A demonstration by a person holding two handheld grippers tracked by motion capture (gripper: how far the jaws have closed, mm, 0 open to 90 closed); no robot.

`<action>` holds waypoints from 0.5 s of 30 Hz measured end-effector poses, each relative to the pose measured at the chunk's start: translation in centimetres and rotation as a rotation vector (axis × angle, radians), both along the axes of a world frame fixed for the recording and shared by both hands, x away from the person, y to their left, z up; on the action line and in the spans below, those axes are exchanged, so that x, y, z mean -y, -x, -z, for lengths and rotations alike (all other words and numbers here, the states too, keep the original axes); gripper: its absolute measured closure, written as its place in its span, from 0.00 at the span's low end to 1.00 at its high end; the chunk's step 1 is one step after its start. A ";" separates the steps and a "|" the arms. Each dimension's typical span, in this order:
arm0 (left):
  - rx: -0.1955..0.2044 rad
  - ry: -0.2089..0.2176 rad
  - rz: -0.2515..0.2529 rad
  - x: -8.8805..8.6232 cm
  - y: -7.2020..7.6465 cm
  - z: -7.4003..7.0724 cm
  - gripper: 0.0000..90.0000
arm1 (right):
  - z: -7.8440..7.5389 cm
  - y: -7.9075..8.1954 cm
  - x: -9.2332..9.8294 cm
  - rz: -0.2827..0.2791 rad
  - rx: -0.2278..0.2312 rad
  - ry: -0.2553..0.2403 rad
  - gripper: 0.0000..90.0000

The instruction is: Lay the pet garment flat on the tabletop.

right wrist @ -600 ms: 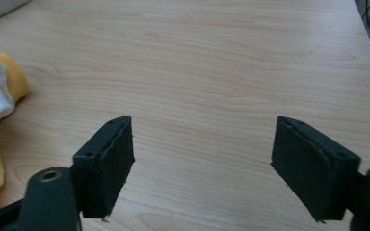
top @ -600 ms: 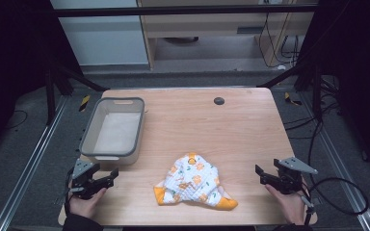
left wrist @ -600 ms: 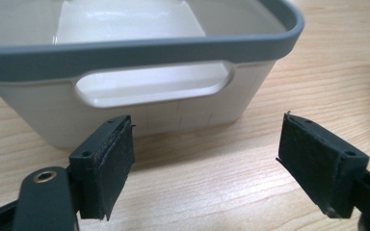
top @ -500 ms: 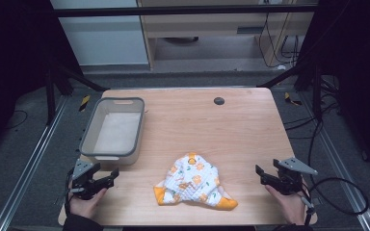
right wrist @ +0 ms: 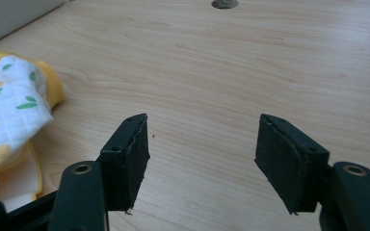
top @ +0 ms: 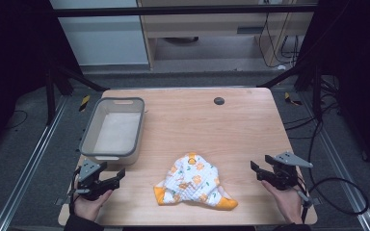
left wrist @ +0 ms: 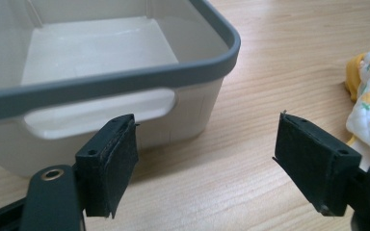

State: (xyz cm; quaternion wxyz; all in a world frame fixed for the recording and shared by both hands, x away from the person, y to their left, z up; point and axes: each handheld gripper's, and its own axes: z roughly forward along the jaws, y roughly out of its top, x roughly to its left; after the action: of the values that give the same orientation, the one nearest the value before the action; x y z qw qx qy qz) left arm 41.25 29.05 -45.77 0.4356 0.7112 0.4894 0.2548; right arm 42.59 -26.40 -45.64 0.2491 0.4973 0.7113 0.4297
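Pale wood tabletop (top: 231, 125) on a dark grey floor, black frame rails around it.
Both the left gripper (top: 110, 179) and right gripper (top: 259, 172) hold their fingers wide apart and empty; the orange-patterned cloth (top: 192, 185) lies crumpled between them, a grey-rimmed bin (top: 89, 139) near the left one.

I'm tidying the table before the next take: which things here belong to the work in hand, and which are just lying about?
Part of the job:
- patterned cloth, crumpled between the two grippers
- grey-rimmed tub, empty, at the table's left
- left gripper and right gripper, both open, holding nothing

Just lying about:
- small dark round disc near the table's far edge
- cables on the floor
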 end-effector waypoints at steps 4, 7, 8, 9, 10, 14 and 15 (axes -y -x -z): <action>0.021 0.019 0.007 0.0 -0.1 -0.8 0.28 | -0.8 -0.5 -0.3 -0.012 0.014 -0.017 0.38; 0.035 0.017 0.005 -0.1 -0.1 -1.4 0.29 | -1.3 -0.8 -0.4 -0.017 0.016 -0.017 0.36; 0.039 0.023 0.004 -0.2 -0.2 -1.7 0.30 | -1.5 -1.0 -0.5 -0.019 0.025 -0.019 0.35; 0.043 0.024 0.004 -0.2 -0.2 -1.8 0.30 | -1.9 -1.2 -0.5 -0.020 0.028 -0.024 0.35; 0.057 0.027 0.006 -0.2 -0.3 -2.4 0.31 | -2.1 -1.3 -0.5 -0.022 0.031 -0.024 0.35; 0.081 0.037 0.012 -0.1 -0.5 -3.5 0.31 | -2.9 -1.7 -0.7 -0.033 0.041 -0.040 0.34; 0.081 0.037 0.012 -0.1 -0.5 -3.5 0.31 | -2.9 -1.7 -0.7 -0.033 0.041 -0.040 0.34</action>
State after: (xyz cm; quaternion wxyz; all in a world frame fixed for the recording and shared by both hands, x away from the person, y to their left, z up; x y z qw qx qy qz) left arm 41.78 29.11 -42.25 0.4695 0.6953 0.4716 0.2716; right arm 44.29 -25.72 -42.73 0.2465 0.4815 0.7053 0.4582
